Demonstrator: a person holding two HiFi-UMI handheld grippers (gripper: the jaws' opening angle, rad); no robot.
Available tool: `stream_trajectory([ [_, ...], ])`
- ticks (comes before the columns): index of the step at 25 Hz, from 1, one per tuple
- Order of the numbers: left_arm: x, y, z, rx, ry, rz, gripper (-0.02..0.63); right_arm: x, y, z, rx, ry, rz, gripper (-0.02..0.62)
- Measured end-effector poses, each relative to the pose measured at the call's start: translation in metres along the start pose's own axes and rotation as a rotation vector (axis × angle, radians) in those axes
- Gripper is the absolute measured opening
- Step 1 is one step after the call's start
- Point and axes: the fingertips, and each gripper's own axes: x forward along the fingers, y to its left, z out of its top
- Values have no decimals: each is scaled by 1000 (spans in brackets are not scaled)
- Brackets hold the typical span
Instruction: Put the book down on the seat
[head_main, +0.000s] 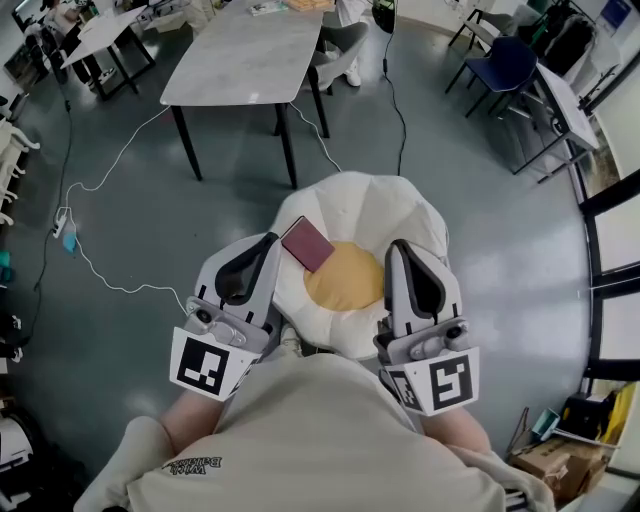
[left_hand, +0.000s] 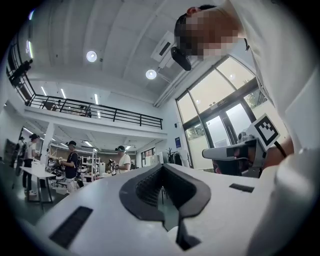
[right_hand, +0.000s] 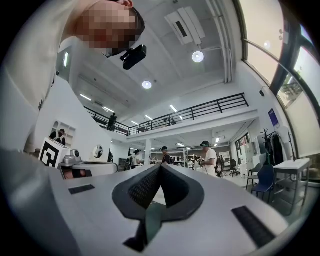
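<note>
A dark red book (head_main: 307, 244) lies flat on the white petal-shaped seat (head_main: 372, 205), at the left of its round yellow centre (head_main: 345, 278). Nothing holds the book. My left gripper (head_main: 268, 243) is raised close to my chest just left of the book, its jaws together and empty. My right gripper (head_main: 400, 246) stands at the seat's right side, also shut on nothing. Both gripper views point up and out at the room. There the left gripper (left_hand: 162, 167) and the right gripper (right_hand: 160, 167) show tips that meet with nothing between them.
A grey table (head_main: 250, 55) on black legs stands beyond the seat. A white cable (head_main: 110, 170) snakes over the floor at the left. A blue chair (head_main: 505, 62) and a desk (head_main: 560, 95) are at the far right, cardboard boxes (head_main: 555, 460) at the lower right.
</note>
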Motion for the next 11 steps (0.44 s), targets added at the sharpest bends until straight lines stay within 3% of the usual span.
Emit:
stream_trajectory([
  [5,-1,-1,9,12,-25,-6,3,1,3,-1,-1,9,17,2],
  [11,5,-3,4,-6,7,-1,3,1,1,-11,20,41,36,2],
])
